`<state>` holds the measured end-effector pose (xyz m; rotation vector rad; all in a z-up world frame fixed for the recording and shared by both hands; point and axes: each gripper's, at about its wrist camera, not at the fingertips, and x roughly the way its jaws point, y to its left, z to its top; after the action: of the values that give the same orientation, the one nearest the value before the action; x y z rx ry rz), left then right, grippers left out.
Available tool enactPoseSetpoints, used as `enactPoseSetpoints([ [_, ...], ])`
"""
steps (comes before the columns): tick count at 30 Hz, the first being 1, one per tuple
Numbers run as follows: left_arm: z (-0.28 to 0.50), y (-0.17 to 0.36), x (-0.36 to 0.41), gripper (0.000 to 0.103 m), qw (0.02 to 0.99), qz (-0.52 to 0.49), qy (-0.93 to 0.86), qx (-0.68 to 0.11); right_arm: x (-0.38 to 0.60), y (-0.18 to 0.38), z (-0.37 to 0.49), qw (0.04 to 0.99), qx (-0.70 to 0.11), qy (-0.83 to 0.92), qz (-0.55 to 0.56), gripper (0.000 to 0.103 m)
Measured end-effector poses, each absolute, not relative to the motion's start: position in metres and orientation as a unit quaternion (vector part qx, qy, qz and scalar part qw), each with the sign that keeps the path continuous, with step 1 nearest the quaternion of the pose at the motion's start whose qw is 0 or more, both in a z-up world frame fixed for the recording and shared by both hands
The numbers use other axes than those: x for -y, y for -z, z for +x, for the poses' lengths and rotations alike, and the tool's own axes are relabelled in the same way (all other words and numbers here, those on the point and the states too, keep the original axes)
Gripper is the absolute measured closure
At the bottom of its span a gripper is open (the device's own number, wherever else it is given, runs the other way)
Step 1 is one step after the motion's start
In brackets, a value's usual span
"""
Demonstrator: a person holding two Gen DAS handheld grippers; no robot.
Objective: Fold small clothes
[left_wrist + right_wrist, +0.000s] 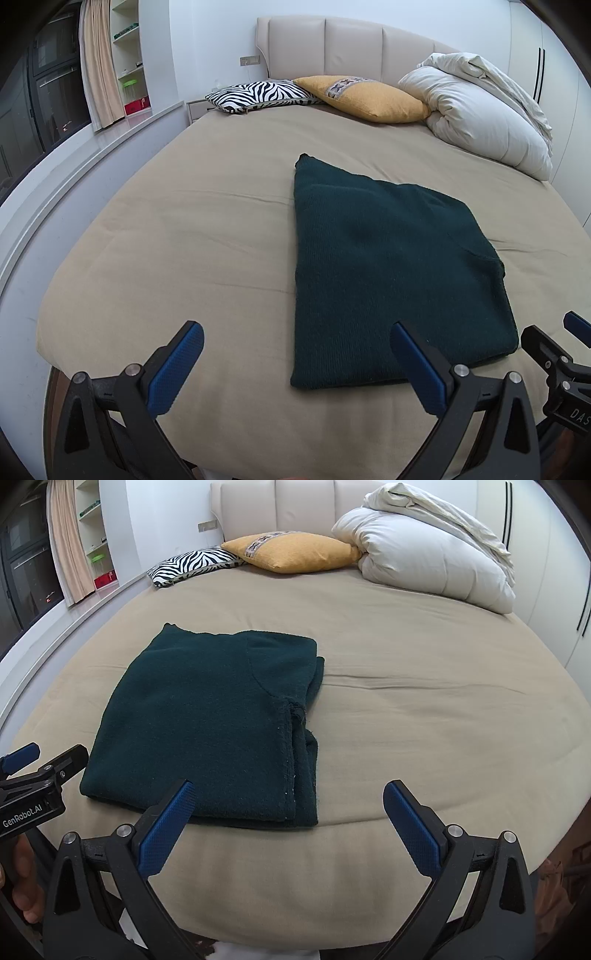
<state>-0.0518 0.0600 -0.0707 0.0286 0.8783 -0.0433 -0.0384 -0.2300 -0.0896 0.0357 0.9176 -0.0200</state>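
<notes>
A dark green knitted garment, already folded into a thick rectangle, is laid flat on the beige fitted sheet of the bed, near the foot edge. Its layered open edges are seen on the right side, where a ragged seam and a lower layer protrude slightly past the top layer.

The left gripper is held above the garment's near left corner with its blue-padded fingers spread wide; nothing is gripped. The right gripper is held above the garment's near right corner, its fingers likewise wide apart and empty.

The fold is judged to be nearly complete. If a further fold is intended, the near edge should be taken at both corners together, all layers being pinched at once, so that the stack is not skewed. The protruding lower layer on the right should be caught within the grip or tucked in first. The knit is thick and soft and is expected to slump if lifted by one corner only.

Beyond the garment, by the padded headboard, a zebra-striped pillow, a mustard-yellow cushion and a rolled white duvet are placed well apart from it. No obstruction is seen around the garment.
</notes>
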Motion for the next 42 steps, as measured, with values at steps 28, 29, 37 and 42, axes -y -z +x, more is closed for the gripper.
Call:
enactPoseSetpoints([
  [28, -0.0521, 0.0713, -0.0610, 0.000, 0.904, 0.014, 0.021, -0.426, 0.2280, 0.0903, -0.0386, 0.896, -0.444, 0.015, 0.021, 0.000],
  [29, -0.0521, 0.0712, -0.0610, 0.000, 0.905, 0.015, 0.021, -0.426, 0.2281, 0.0903, -0.0385, 0.896, -0.444, 0.015, 0.021, 0.000],
  [37, -0.0521, 0.0710, -0.0612, 0.000, 0.904, 0.015, 0.021, -0.426, 0.2281, 0.0903, -0.0387, 0.895, -0.444, 0.016, 0.020, 0.000],
  [42, -0.0523, 0.0712, -0.0613, 0.000, 0.904, 0.015, 0.021, -0.426, 0.2282, 0.0903, -0.0385, 0.895, -0.445, 0.016, 0.021, 0.000],
])
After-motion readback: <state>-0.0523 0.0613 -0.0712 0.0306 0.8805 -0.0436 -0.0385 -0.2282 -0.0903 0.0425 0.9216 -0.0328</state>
